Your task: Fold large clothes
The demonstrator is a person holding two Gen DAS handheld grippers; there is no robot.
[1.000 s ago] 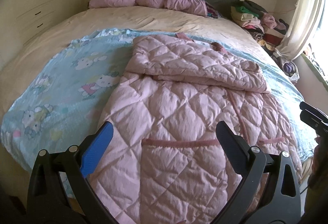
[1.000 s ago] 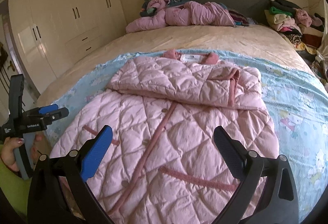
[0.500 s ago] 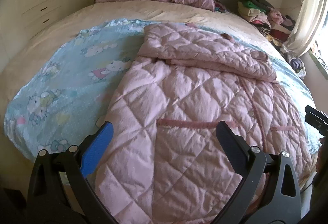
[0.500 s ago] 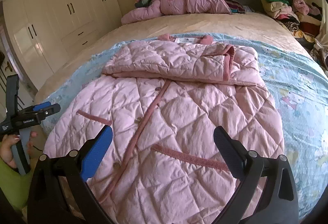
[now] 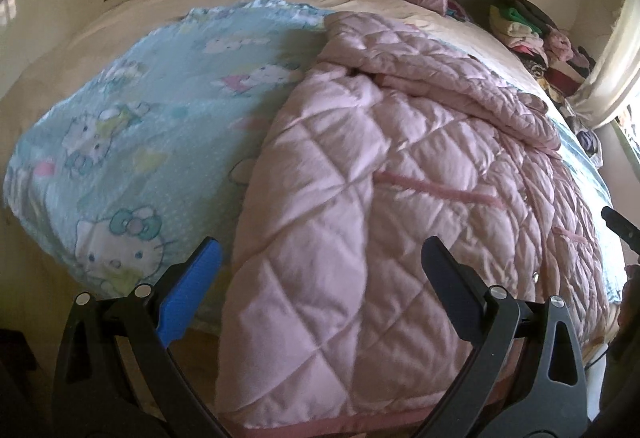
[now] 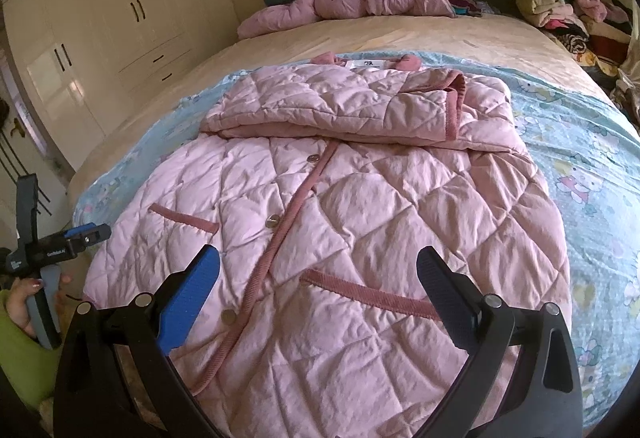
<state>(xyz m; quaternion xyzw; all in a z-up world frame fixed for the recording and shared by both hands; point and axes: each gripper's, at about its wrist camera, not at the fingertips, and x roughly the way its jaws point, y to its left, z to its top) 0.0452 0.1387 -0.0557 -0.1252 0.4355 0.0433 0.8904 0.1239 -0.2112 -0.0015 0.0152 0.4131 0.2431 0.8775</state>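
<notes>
On the blue cartoon sheet lies the pink quilted coat, sleeves already folded across its chest. Both the left gripper and right gripper hover over the hem, spread wide, holding nothing. Next, I'd guess, each pinches a hem corner.

Bare blanket beside coat
</notes>
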